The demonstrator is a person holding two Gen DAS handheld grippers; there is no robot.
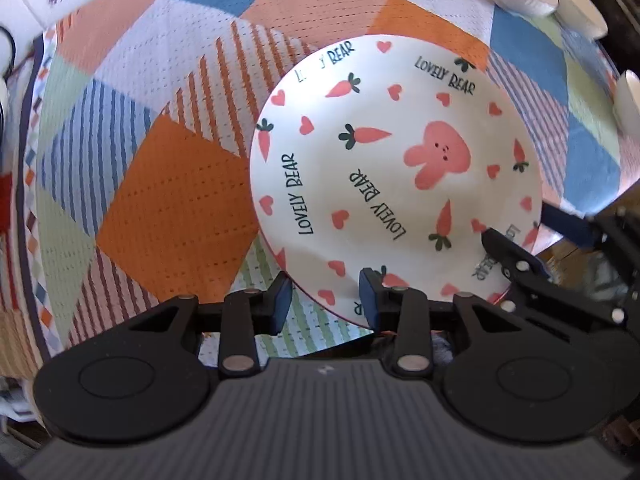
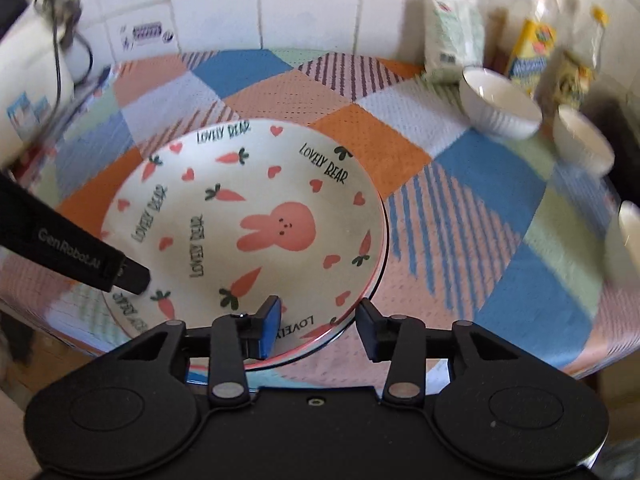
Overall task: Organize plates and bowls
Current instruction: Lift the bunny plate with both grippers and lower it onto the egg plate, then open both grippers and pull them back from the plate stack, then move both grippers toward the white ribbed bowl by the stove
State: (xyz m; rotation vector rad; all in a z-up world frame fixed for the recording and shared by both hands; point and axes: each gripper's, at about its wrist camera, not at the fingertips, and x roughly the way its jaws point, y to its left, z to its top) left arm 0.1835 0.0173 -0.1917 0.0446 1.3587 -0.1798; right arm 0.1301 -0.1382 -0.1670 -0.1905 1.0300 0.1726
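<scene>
A white plate [image 1: 360, 168] with a pink rabbit, carrots and "LOVELY BEAR" lettering lies on the patchwork cloth; in the right wrist view [image 2: 248, 216] it rests on top of at least one other plate whose rim shows beneath. My left gripper [image 1: 324, 300] is open, its fingers straddling the plate's near rim. My right gripper [image 2: 316, 328] is open at the plate's near right rim; it also shows in the left wrist view [image 1: 516, 256]. The left gripper's finger shows in the right wrist view [image 2: 100, 264] over the plate's left edge.
Three white bowls stand at the far right: one [image 2: 500, 106], a second [image 2: 584, 144], a third [image 2: 628, 240] at the frame edge. Boxes and packets [image 2: 532, 52] stand against the tiled wall behind them. A white appliance [image 2: 32, 72] is at the left.
</scene>
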